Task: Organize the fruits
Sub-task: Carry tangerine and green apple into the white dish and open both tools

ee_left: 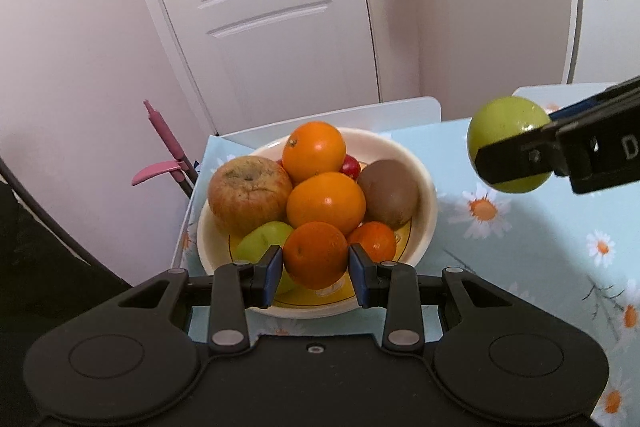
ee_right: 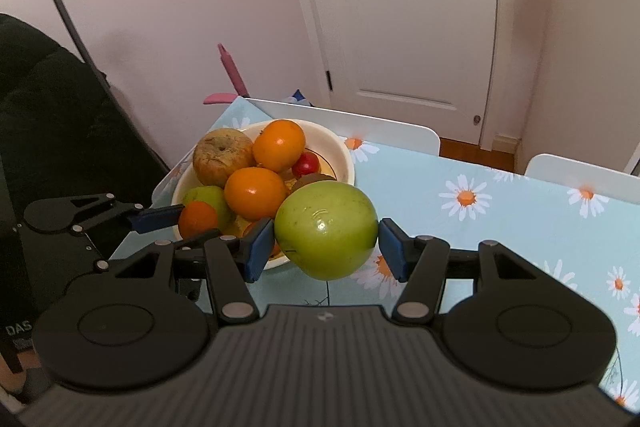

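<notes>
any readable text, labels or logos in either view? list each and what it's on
"D": white letter on the right gripper body, rest cut off at the frame edge.
"DAS": white letters on the left gripper body, rest hidden.
Small emblem on the right gripper's own casing: not readable.

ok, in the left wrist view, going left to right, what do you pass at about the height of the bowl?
Pink tool beside the table edge → wrinkled apple → big orange in the middle of the bowl → kiwi → green apple held by the right gripper.
</notes>
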`<state>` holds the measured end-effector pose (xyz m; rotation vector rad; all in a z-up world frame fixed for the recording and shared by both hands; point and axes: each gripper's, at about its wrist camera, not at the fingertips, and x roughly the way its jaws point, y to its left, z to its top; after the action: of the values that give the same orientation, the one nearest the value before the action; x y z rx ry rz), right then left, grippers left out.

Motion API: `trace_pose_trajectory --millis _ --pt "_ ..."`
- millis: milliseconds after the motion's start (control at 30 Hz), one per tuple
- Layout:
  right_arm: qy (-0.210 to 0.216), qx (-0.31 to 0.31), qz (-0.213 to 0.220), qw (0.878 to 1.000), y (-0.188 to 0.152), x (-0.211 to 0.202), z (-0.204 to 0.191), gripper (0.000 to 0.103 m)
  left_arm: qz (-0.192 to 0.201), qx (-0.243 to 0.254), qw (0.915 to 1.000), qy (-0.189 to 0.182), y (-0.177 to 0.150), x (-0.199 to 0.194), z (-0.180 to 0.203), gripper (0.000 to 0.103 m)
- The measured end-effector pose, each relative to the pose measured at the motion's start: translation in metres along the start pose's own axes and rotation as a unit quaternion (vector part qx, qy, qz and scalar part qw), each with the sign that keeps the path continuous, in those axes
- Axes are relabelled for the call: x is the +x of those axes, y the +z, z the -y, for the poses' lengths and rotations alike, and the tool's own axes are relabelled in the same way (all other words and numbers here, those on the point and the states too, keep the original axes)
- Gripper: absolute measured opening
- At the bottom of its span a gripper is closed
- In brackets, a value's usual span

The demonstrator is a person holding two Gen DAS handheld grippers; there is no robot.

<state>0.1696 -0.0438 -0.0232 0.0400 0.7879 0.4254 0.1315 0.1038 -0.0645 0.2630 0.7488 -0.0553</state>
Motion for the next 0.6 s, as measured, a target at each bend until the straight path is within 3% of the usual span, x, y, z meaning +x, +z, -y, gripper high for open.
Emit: trace_pose_trajectory --millis 100,167,233,267,467,600 --pt "-0.007 0.005 0.001 1.000 0.000 0.004 -0.001 0.072 -0.003 0.005 0.9999 -0.008 -0.001 0.007 -0.001 0.040" --pt "-0.010 0.006 0.000 1.000 0.001 0.005 0.000 0.072 -0.002 0.013 0.9999 -0.006 -0.001 0.010 0.001 0.046" --pt "-0.011 0.006 -0.002 1.000 0.003 0.007 0.002 0.072 0.003 0.014 0.9999 -0.004 0.000 0.008 0.001 0.076" --pt "-0.011 0.006 -0.003 1.000 0.004 0.007 0.003 0.072 0.010 0.010 0.9999 -0.005 0.000 0.006 0.001 0.080" --pt "0.001 -0.009 -0.009 1.000 0.011 0.017 0.006 0.072 0.009 -0.027 0.9996 -0.005 0.003 -0.004 -0.009 0.083" --pt "0.015 -0.025 -0.012 1.000 0.020 0.025 0.005 0.072 0.012 -0.063 0.9979 -0.009 0.004 -0.016 -0.018 0.090"
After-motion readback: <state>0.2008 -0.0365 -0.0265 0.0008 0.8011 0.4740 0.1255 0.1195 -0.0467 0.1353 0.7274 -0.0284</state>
